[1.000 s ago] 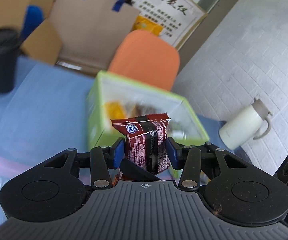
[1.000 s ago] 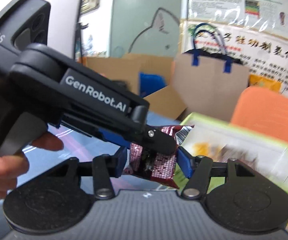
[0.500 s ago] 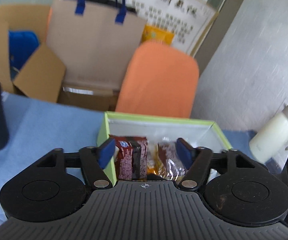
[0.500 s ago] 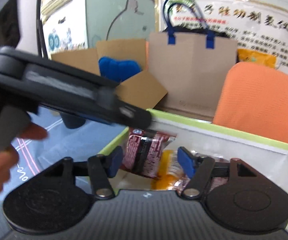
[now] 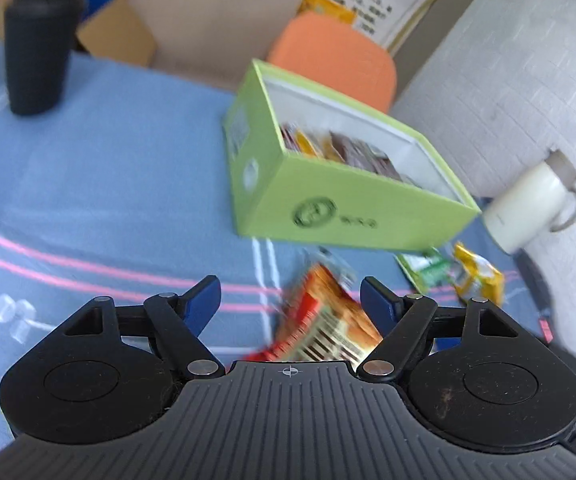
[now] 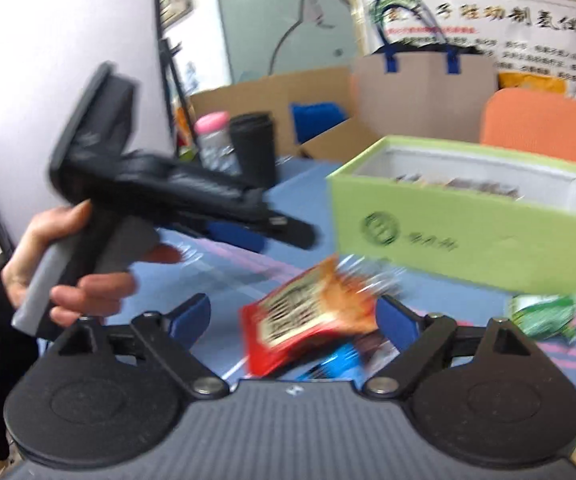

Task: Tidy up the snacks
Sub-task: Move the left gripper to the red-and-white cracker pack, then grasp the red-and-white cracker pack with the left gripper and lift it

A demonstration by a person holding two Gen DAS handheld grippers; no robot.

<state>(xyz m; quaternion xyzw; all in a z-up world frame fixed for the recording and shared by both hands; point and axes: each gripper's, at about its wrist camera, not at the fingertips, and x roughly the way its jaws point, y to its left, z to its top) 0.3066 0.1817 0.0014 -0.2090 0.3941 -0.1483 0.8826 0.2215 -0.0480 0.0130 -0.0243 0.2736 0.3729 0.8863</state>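
Over the last second the dark red packet that both grippers had carried went into the green box (image 5: pixel 343 208); it lay there among the other wrappers, and both tools had dropped back toward the blue cloth (image 5: pixel 108 184); one more snack was stowed, and the next looked to be the orange-red packet (image 5: pixel 323 324).

The left gripper (image 5: pixel 289 300) had its jaws opening, with nothing pressed between the pads; the orange-red packet sat on the cloth in the gap, toward its right pad, with the box at about one o'clock beyond.

The right gripper (image 6: pixel 293 316) was also opening and empty; in its view the same packet lay between the pads without being pinched.

The packet's long axis ran from seven to one o'clock in the left wrist view, its barcode face up and its crimped end toward the box; a green packet (image 5: pixel 427 270) and a yellow packet (image 5: pixel 477 280) waited at three o'clock of it.
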